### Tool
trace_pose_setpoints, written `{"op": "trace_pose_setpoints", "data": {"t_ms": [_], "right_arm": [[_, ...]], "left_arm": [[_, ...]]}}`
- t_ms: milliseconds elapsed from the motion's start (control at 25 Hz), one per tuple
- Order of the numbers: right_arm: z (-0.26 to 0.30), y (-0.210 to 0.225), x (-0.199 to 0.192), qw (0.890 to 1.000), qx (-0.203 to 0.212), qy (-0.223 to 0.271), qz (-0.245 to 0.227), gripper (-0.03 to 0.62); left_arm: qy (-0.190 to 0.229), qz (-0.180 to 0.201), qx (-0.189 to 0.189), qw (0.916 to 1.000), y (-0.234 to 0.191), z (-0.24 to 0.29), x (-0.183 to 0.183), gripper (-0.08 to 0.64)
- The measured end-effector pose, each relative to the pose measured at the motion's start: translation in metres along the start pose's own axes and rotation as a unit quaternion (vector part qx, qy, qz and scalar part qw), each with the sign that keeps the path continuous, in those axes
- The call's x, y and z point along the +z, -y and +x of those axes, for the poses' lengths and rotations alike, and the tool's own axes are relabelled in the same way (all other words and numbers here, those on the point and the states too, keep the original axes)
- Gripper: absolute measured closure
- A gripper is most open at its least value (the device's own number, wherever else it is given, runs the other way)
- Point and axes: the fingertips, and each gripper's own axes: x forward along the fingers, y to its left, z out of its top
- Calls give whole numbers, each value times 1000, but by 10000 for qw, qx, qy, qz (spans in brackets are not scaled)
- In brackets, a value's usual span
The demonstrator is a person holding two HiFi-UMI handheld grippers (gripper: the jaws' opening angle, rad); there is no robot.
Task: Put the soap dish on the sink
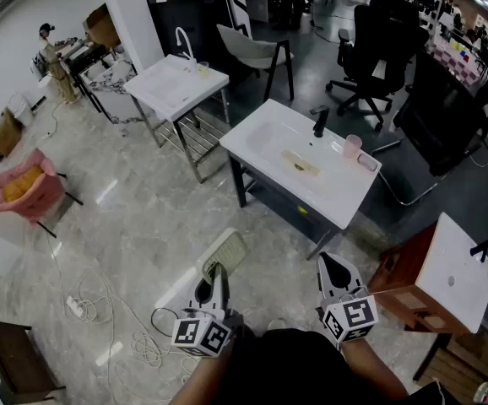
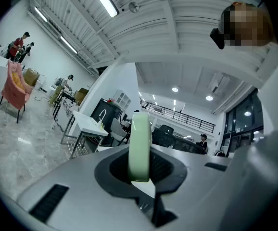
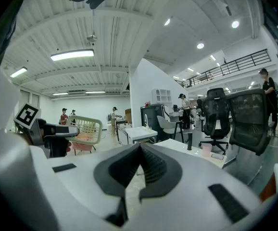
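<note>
**Holding the pale green slotted plastic soap dish (image 1: 225,254) short of the white rectangular sink (image 1: 345,205)**

Your left gripper (image 1: 214,273) clamps the dish by one thin rim and holds it out level, well apart from the sink. Your right gripper (image 1: 337,270) has its jaws together on nothing. So slight a hold may let the dish pivot or slip if you swing it, or if it knocks the black tap (image 1: 320,122) or pink cup (image 1: 351,146) on the sink's deck. Loose white cables (image 1: 145,342) trail over the glossy grey stone floor (image 1: 143,209) near you, a trip risk. Black office chairs (image 1: 371,49) crowd the bright open room beyond.
</note>
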Motion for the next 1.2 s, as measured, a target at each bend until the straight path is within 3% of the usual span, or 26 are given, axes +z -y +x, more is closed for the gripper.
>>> {"op": "trace_pose_setpoints", "data": {"t_ms": [240, 400, 600, 880, 1200], "right_arm": [[-8, 3, -14, 9990, -107, -96, -415, 595], [3, -5, -20, 9998, 116, -101, -105, 595], [33, -19, -14, 9994, 335, -48, -50, 594], [102, -36, -2, 9986, 443, -205, -197, 595], [212, -50, 12, 9969, 266, -557, -485, 594]], "left_arm": [[-7, -6, 53, 10000, 7, -8, -9, 528], [3, -50, 142, 9999, -1, -10, -5, 528], [18, 75, 223, 9997, -23, -3, 3, 528], [51, -160, 230, 9996, -74, 40, 27, 528], [-45, -481, 168, 9987, -160, 117, 62, 528]]}}
